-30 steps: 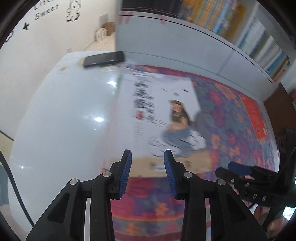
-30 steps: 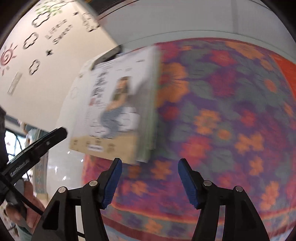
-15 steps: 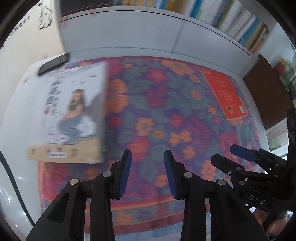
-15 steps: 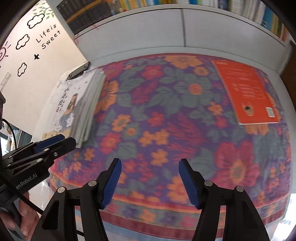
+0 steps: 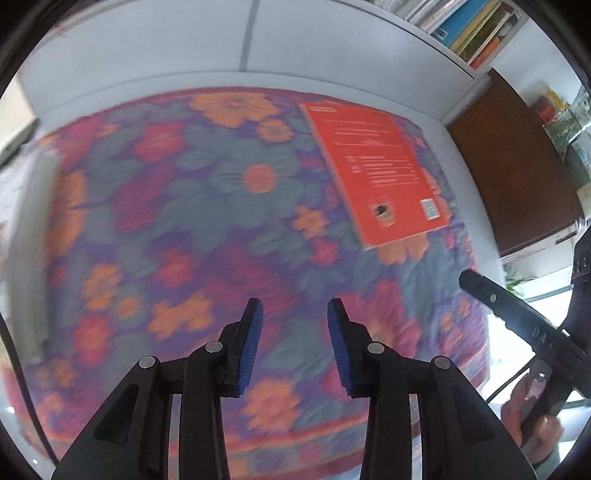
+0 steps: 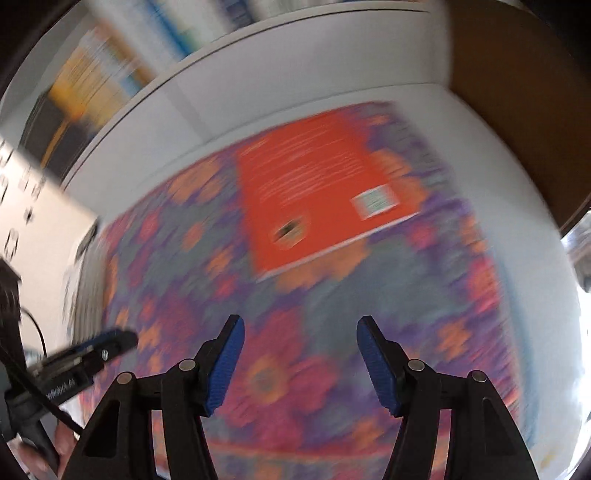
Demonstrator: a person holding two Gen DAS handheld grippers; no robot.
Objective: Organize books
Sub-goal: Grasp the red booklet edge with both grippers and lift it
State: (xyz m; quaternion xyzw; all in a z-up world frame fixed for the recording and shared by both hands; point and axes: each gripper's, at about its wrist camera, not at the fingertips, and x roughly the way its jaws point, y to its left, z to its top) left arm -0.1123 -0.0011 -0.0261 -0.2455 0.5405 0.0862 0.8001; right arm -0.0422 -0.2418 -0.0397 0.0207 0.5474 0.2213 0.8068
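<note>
My left gripper (image 5: 294, 345) hangs with its blue-padded jaws spread and nothing between them, over the flowered purple, orange and teal cloth (image 5: 207, 206). My right gripper (image 6: 300, 363) is spread wider, also empty. The flat orange-red paperback book (image 5: 373, 170) lies face down on the far right part of the cloth, well apart from both grippers; its back carries white lines of print and a small white barcode label, too blurred to read. Behind, the white bookshelf (image 5: 476, 29) holds upright colourful books.
</note>
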